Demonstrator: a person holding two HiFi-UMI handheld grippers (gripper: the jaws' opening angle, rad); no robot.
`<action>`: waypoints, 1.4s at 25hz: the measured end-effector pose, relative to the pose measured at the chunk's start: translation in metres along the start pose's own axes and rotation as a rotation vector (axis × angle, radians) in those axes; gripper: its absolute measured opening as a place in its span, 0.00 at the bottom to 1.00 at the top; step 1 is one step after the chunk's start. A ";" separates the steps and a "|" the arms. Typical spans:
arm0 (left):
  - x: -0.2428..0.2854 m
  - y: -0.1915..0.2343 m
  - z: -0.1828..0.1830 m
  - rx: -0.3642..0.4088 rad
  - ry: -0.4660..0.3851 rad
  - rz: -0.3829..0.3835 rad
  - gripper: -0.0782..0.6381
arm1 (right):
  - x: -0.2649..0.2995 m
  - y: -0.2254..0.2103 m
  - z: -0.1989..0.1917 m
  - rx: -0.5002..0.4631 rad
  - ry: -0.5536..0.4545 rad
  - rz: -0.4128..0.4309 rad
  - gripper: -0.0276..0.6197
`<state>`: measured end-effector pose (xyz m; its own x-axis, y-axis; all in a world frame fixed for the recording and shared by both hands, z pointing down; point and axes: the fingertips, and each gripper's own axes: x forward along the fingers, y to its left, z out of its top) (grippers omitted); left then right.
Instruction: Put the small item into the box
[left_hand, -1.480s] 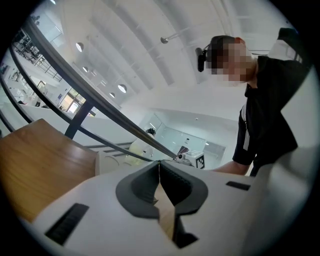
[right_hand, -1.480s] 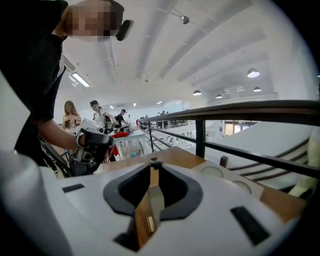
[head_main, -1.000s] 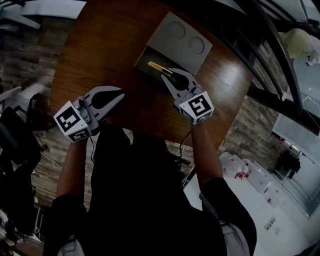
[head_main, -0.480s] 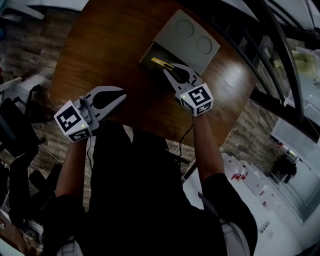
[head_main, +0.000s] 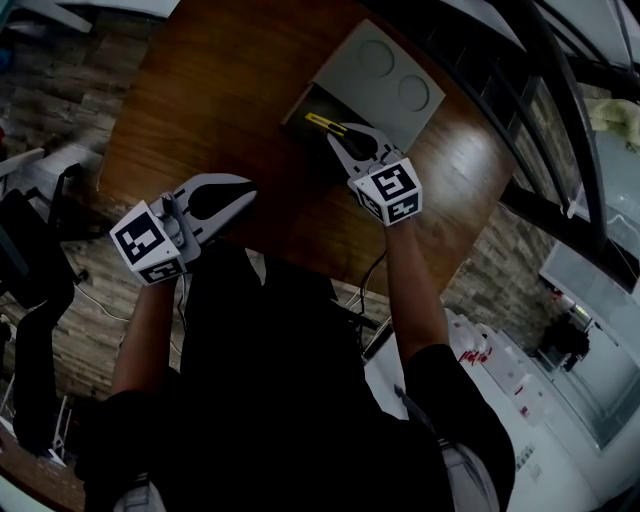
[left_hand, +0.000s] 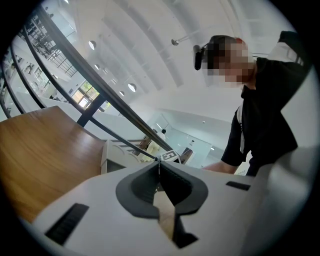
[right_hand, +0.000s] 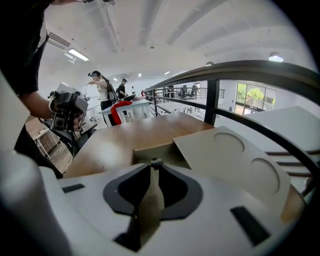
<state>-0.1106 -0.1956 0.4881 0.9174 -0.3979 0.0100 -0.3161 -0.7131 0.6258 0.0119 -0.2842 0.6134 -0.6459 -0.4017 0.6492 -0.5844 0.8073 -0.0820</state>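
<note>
A grey box (head_main: 310, 104) lies open on the wooden table (head_main: 210, 90), its lid (head_main: 385, 72) with two round dents folded back. My right gripper (head_main: 340, 138) hovers at the box's open side, shut on the small item (head_main: 324, 122), a yellow and black stick that points out over the opening. In the right gripper view only a dark nub (right_hand: 156, 162) shows at the closed tips, with the box (right_hand: 150, 150) just beyond. My left gripper (head_main: 248, 187) is shut and empty, held near the table's front edge, away from the box.
A dark metal railing (head_main: 560, 110) runs past the table's far right side. The table's front edge (head_main: 300, 255) is close to the person's body. People stand far off in the hall (right_hand: 102, 87). Bare wood lies left of the box.
The right gripper with the yellow item has edged a little closer to the box's opening. The left gripper has stayed about where it was.
</note>
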 end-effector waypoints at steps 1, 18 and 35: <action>0.000 0.000 -0.001 -0.001 0.002 0.001 0.13 | 0.001 0.000 -0.001 -0.002 0.007 0.001 0.14; 0.000 -0.004 -0.006 -0.003 0.008 -0.012 0.13 | 0.005 0.004 -0.015 -0.026 0.096 0.002 0.14; 0.002 -0.007 -0.011 -0.019 0.025 -0.031 0.13 | 0.009 -0.001 -0.033 -0.030 0.210 -0.046 0.14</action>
<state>-0.1040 -0.1849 0.4923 0.9326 -0.3609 0.0095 -0.2828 -0.7138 0.6407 0.0233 -0.2745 0.6444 -0.5006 -0.3416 0.7954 -0.5936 0.8043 -0.0282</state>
